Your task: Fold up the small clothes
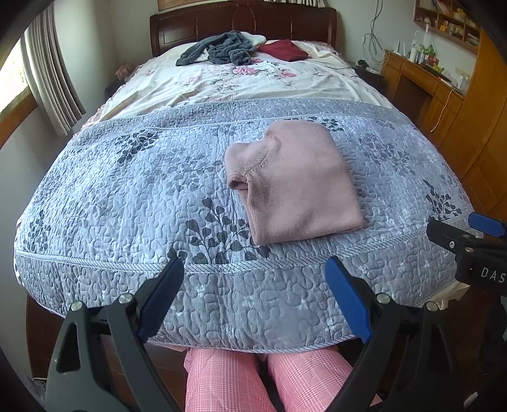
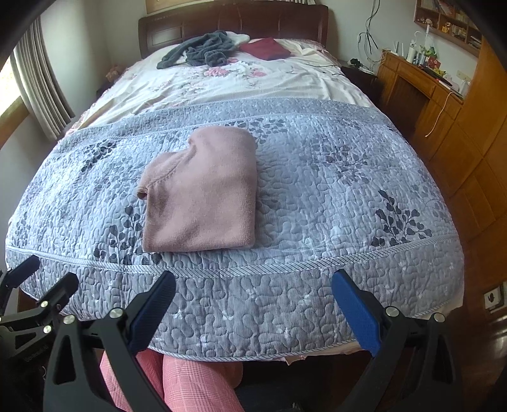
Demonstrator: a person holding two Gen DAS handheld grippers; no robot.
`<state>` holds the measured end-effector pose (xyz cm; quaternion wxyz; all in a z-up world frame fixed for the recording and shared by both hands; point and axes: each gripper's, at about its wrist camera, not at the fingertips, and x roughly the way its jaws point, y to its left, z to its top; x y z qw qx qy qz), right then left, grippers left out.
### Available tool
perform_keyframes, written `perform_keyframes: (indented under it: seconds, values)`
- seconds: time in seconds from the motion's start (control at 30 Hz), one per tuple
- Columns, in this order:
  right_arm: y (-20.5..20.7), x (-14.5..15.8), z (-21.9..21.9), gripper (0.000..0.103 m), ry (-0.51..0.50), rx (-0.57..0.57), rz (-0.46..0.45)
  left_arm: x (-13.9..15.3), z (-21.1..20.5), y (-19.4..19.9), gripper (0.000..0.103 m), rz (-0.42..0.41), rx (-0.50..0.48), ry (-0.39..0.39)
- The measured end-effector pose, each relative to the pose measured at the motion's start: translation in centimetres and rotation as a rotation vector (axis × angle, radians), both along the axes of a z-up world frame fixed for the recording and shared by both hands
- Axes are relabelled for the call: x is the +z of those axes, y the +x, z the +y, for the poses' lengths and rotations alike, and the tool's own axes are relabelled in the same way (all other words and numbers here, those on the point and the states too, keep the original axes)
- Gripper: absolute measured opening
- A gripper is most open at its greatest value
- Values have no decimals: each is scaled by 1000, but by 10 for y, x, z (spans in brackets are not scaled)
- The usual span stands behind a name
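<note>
A pink garment lies folded into a compact rectangle on the grey-blue quilt, near the foot of the bed. My left gripper hangs open over the quilt's front edge, short of the garment, nothing between its blue pads. My right gripper is likewise open and empty, just off the front edge and to the right of the garment. The right gripper also shows at the right margin of the left wrist view, and the left gripper at the left margin of the right wrist view.
A dark grey garment lies crumpled and a dark red one folded near the wooden headboard, on a floral sheet. A wooden desk and cabinets line the right wall. A person's pink-checked legs are below the bed edge.
</note>
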<state>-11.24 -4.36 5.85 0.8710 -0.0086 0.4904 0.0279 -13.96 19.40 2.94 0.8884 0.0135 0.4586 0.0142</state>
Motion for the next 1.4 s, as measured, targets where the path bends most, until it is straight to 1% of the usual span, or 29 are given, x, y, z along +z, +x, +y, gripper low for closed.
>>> perform_keyframes:
  seconds: [0.83, 1.13, 1.4]
  values:
    - [-1, 4, -2, 99, 6, -8, -11, 4, -2, -2, 90, -10, -2, 15]
    - [-5, 9, 1, 99, 5, -18, -25, 7, -3, -4, 90, -16, -2, 20]
    - [-9, 14, 2, 99, 25, -12, -42, 8, -4, -5, 90, -21, -6, 30]
